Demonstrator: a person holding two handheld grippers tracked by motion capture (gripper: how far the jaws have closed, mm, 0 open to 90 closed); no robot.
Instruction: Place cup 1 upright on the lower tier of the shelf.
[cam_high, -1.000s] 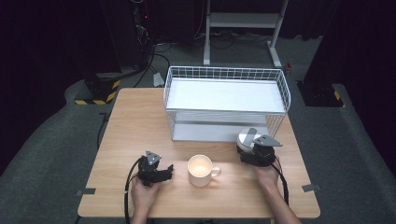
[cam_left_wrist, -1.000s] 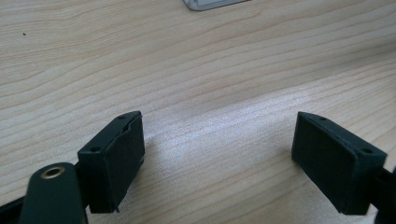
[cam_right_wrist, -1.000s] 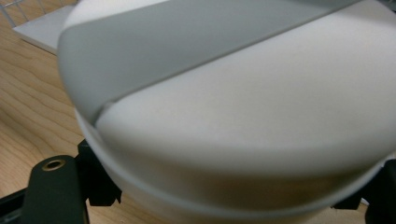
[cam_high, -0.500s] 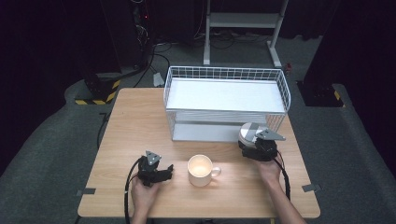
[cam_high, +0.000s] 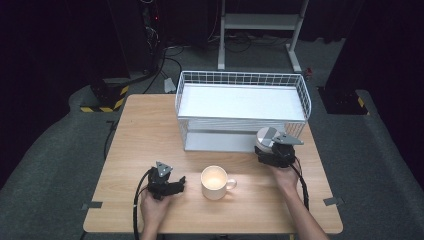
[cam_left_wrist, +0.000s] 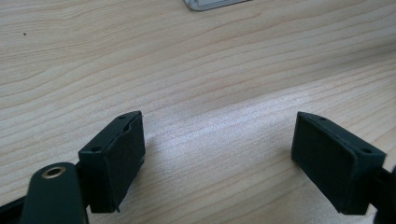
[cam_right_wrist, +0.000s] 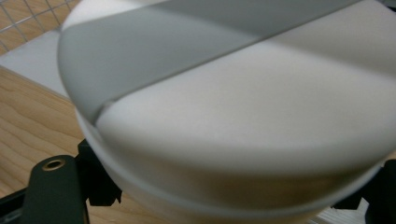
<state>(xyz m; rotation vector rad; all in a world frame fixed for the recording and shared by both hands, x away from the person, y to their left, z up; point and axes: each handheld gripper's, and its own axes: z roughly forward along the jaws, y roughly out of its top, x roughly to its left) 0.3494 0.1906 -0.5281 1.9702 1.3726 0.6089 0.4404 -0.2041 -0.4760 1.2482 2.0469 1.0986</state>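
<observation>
Right gripper (cam_high: 272, 150), clamped on a white bowl (cam_high: 263, 137), has advanced toward the wire rack (cam_high: 242, 107); left gripper (cam_high: 167, 182) rests, jaws apart.

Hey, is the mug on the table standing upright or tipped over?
Upright. In the high view the mug sits on the table with its round open mouth facing up and its handle out to the side, between the two grippers.
</observation>
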